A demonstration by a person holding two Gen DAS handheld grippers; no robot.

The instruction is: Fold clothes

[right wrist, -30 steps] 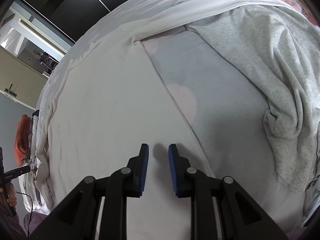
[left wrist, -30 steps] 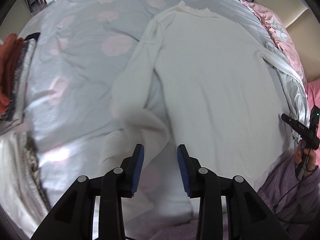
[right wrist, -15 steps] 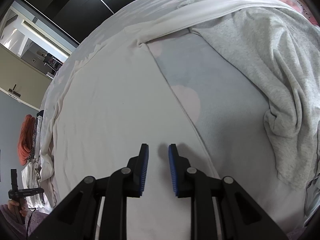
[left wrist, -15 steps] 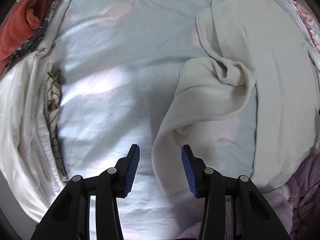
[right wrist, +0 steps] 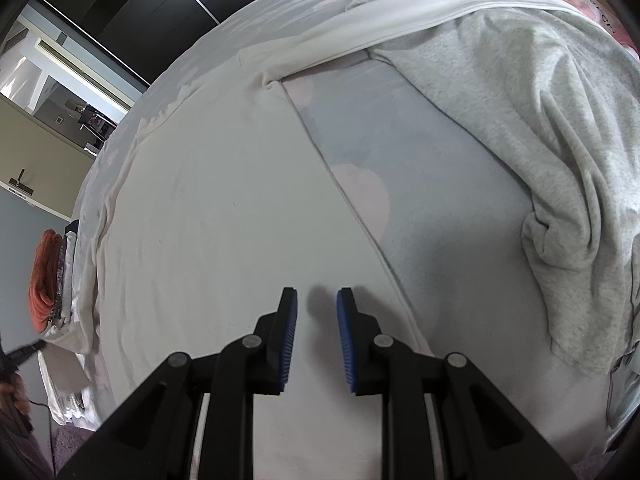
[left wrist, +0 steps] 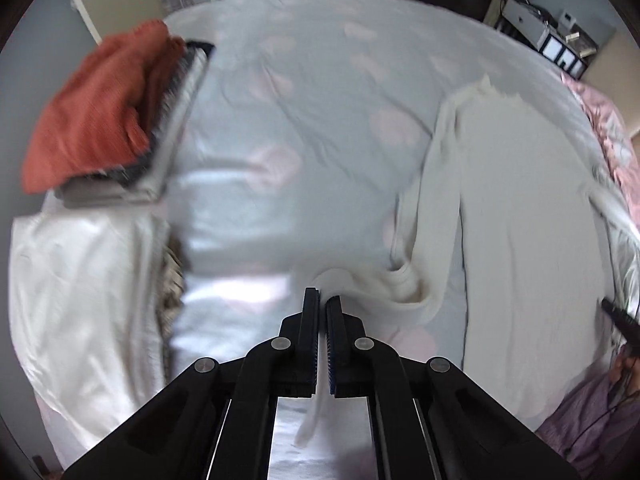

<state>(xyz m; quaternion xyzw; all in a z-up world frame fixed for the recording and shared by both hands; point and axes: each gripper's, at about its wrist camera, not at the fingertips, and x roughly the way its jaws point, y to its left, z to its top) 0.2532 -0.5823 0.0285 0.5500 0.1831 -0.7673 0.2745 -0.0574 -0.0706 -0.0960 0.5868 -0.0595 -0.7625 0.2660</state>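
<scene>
My left tongs (left wrist: 322, 305): two matte black fingers with ribbed blue pads on their inner faces, carried on black linkage arms, each arm pinned by round silver screws; bright metal rails run between the arms below the screws. My right tongs (right wrist: 316, 300): same black build, blue ribbed pads (right wrist: 289, 344), silver screws. My sleeve (left wrist: 592, 424), right of the left tongs: fuzzy lilac fabric, a thin black cable trailing across it.
</scene>
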